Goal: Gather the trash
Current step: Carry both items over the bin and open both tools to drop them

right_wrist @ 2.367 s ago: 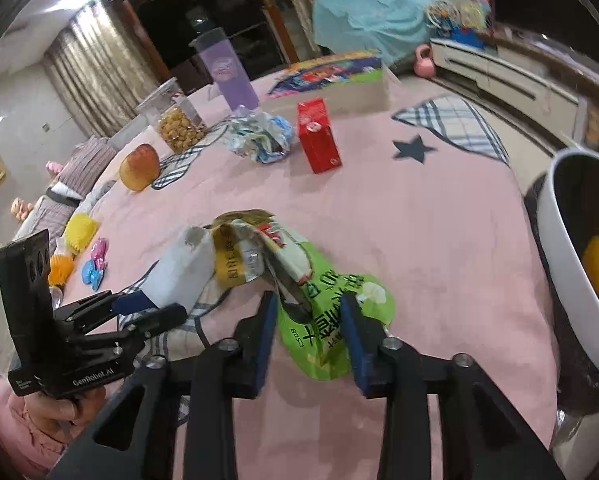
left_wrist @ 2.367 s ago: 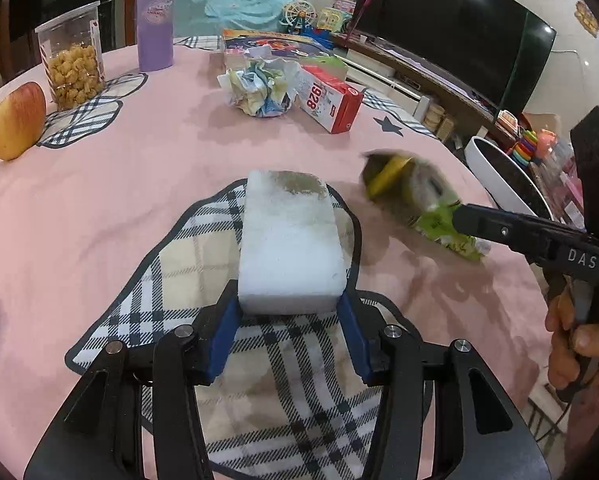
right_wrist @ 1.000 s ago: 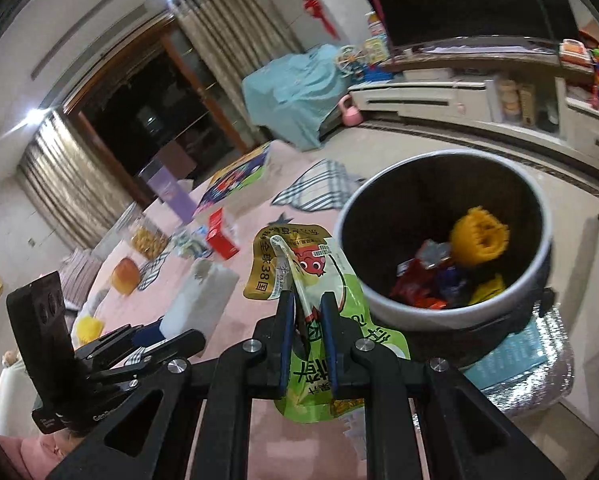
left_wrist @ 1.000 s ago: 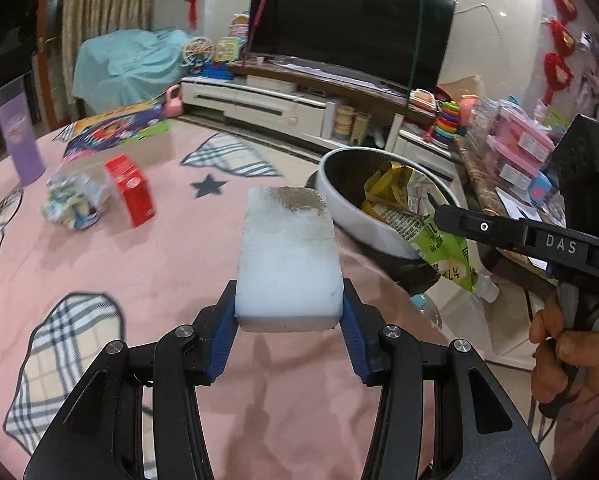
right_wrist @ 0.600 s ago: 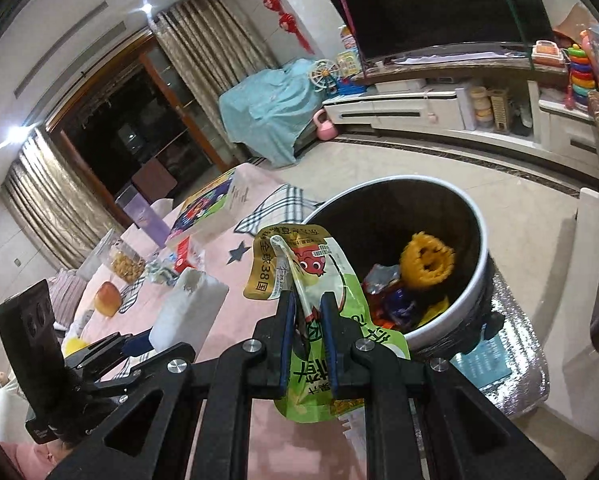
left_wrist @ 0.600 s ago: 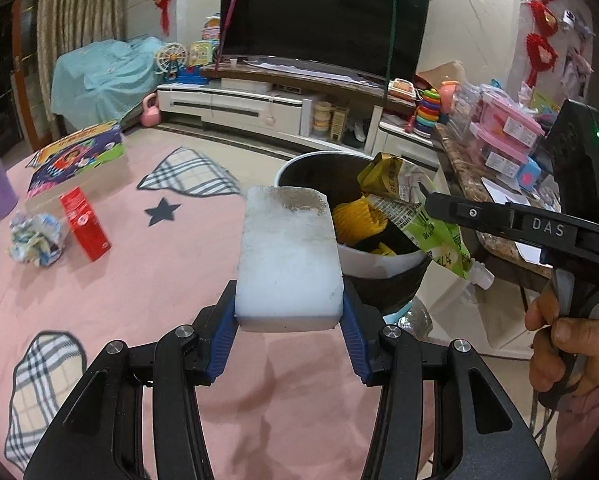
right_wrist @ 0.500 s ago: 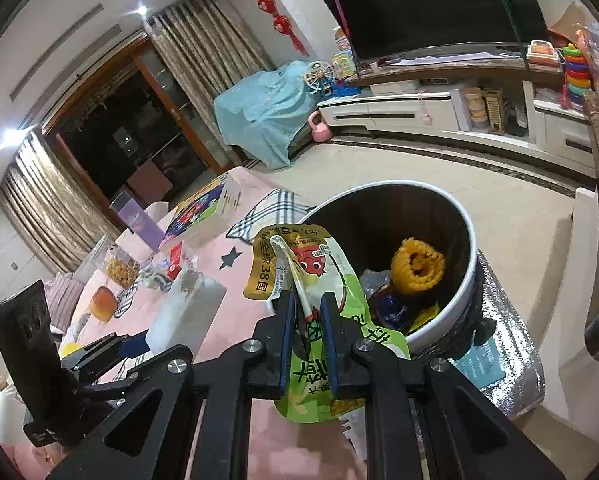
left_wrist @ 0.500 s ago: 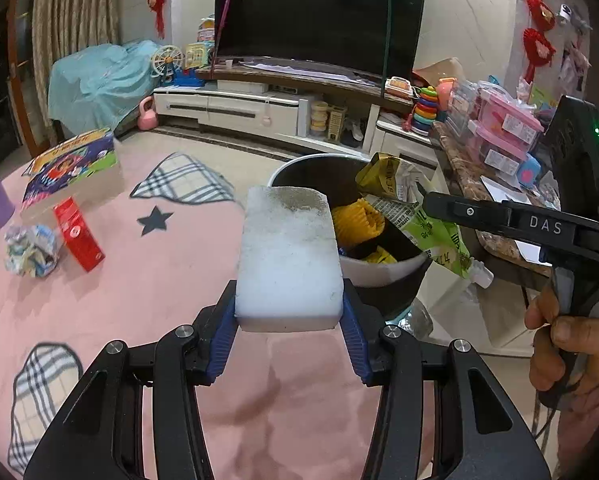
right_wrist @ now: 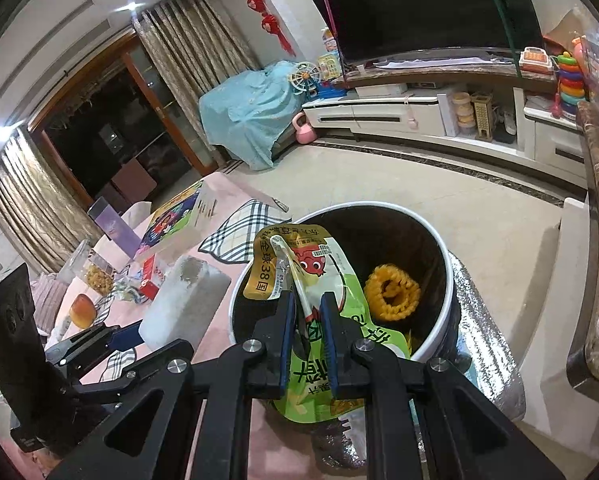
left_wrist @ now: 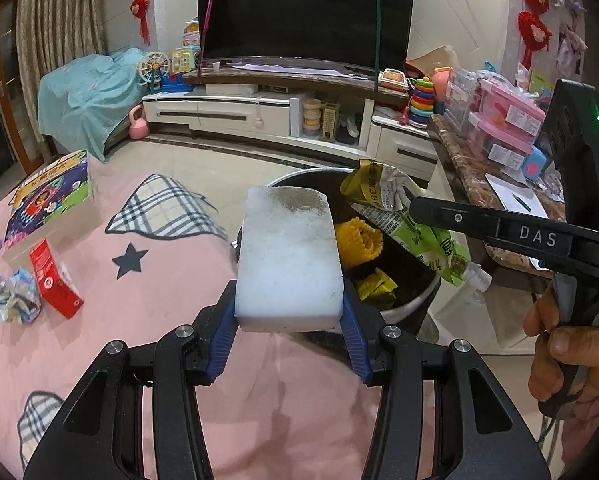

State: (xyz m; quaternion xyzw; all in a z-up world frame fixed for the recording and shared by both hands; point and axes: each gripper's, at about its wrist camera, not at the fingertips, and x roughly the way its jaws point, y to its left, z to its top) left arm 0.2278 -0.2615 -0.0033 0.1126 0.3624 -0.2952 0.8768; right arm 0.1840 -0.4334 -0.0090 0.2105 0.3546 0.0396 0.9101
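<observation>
My left gripper (left_wrist: 289,312) is shut on a white foam block (left_wrist: 289,256) with a dirty far end, held above the pink table's edge beside the trash bin (left_wrist: 409,306). In the right wrist view the same block (right_wrist: 185,304) shows at left. My right gripper (right_wrist: 308,316) is shut on a green and yellow snack wrapper (right_wrist: 295,264), held over the near rim of the bin (right_wrist: 445,320). In the left wrist view that wrapper (left_wrist: 383,196) hangs over the bin. Inside lie a yellow ring-shaped piece (right_wrist: 391,292) and other wrappers.
On the pink tablecloth (left_wrist: 147,304) stay a red carton (left_wrist: 55,280), a crumpled paper ball (left_wrist: 13,296) and a colourful box (left_wrist: 49,196). An apple (right_wrist: 81,310) and a snack jar (right_wrist: 95,274) sit farther back. A hand (left_wrist: 571,352) holds the right gripper's handle.
Both grippers have swung from the table toward the bin. The foam block now reaches the bin's rim and the wrapper hangs over its opening. Neither grip has changed.
</observation>
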